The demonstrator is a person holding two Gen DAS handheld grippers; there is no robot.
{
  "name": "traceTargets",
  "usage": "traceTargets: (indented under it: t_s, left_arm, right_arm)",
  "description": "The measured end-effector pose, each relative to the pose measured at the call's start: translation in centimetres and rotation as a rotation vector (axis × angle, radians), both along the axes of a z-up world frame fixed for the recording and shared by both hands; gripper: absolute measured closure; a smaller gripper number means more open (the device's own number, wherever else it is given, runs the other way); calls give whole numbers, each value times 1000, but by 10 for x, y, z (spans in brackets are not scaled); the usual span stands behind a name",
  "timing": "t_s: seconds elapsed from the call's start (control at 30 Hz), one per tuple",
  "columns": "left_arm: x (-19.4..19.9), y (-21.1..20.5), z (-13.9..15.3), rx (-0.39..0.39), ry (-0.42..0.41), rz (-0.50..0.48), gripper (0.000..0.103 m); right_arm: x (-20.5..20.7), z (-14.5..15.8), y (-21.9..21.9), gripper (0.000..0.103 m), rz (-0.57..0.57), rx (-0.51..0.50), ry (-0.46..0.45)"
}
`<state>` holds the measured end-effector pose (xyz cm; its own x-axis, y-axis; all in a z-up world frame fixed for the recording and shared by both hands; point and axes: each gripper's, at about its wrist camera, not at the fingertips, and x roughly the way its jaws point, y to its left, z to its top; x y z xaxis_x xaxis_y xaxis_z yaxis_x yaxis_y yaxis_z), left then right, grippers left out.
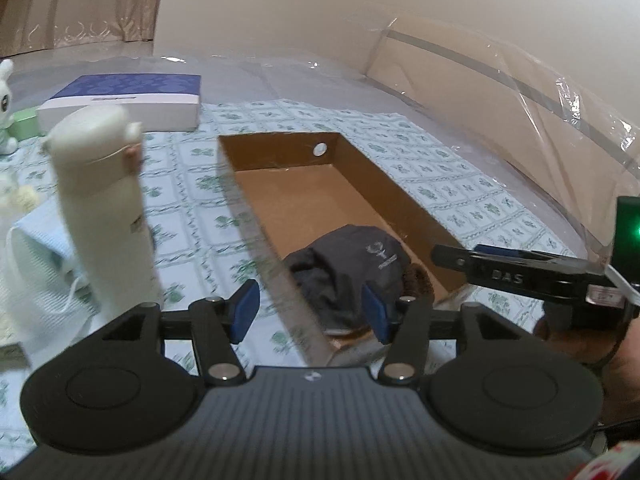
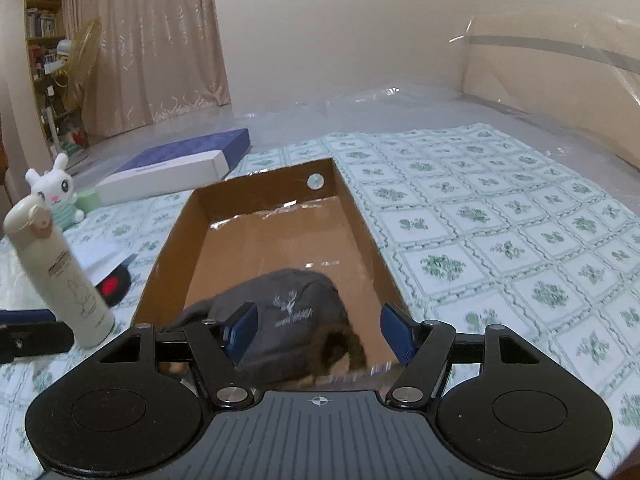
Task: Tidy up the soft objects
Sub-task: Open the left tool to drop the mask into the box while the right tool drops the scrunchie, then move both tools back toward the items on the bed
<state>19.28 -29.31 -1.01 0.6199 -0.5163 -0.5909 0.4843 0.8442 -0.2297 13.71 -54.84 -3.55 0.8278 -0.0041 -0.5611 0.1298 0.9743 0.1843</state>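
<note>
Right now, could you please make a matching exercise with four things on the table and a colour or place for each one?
Things:
1. hat
2. bottle
3. rabbit toy
4. flat box

Descriptions:
A. blue top, white sides
B. cream, standing upright left of the cardboard box
C. dark grey, lying inside the cardboard box
D. white with a pink nose, behind the bottle

Pairs: 1-C, 2-B, 3-D, 4-A

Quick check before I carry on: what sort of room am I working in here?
Most likely a home living room or bedroom. Long curtains hang to the floor, a bookshelf and a standing fan fill the corner, and the cardboard box sits on a patterned cloth.
</note>
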Motion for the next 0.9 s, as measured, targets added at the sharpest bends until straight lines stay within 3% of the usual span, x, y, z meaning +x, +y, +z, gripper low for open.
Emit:
traceTargets:
  t_s: [0.43, 0.9]
  left_arm:
    - [-48, 101, 3, 40, -24, 163, 39]
    - [-94, 237, 20, 69, -77, 359, 36]
  right_arm:
    - [-64, 19, 96, 35, 73, 58, -11]
    - [-87, 36, 216, 35, 228, 46, -20]
